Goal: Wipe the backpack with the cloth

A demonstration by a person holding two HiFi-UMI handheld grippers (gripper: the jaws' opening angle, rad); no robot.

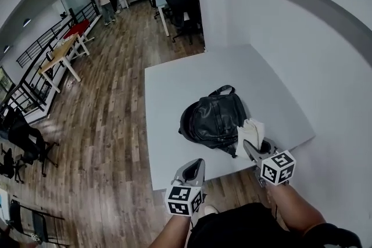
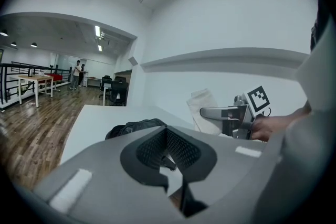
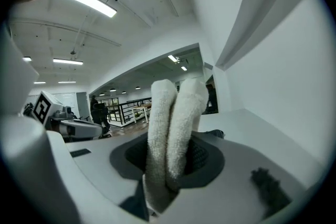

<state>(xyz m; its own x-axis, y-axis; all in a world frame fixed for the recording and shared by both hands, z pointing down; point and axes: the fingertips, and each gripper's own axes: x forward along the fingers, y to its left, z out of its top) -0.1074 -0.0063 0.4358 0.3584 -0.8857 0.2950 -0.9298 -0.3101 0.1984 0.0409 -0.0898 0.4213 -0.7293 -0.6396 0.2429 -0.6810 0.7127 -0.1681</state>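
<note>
Site: a white table set into the corner of white walls, with wood plank floor to the left of it.

Backpack: black and leather-like. It is lain flat on the table, toward the near edge, with its carry loop turned to the far side. In the left gripper view only its dark top is seen, above the grey tool body.

Cloth: whitish terry, doubled over. It is clamped in the right tongs and held beside the backpack's near right corner. Whether it is touching the bag cannot be told from the head view. In the right gripper view the cloth is seen standing up in two thick folds out of the clenched right tongs. In the left gripper view the cloth is seen upright against the wall, above the tip of the right tongs.

Left tongs: held over the table's near edge, just short of the backpack and apart from it. In their own view the left tongs are seen pressed together, with nothing gripped between them.

Background: a wood-topped desk is noted by a black railing. Dark office chairs are noted farther back, and a standing person at the far end of the floor.
</note>
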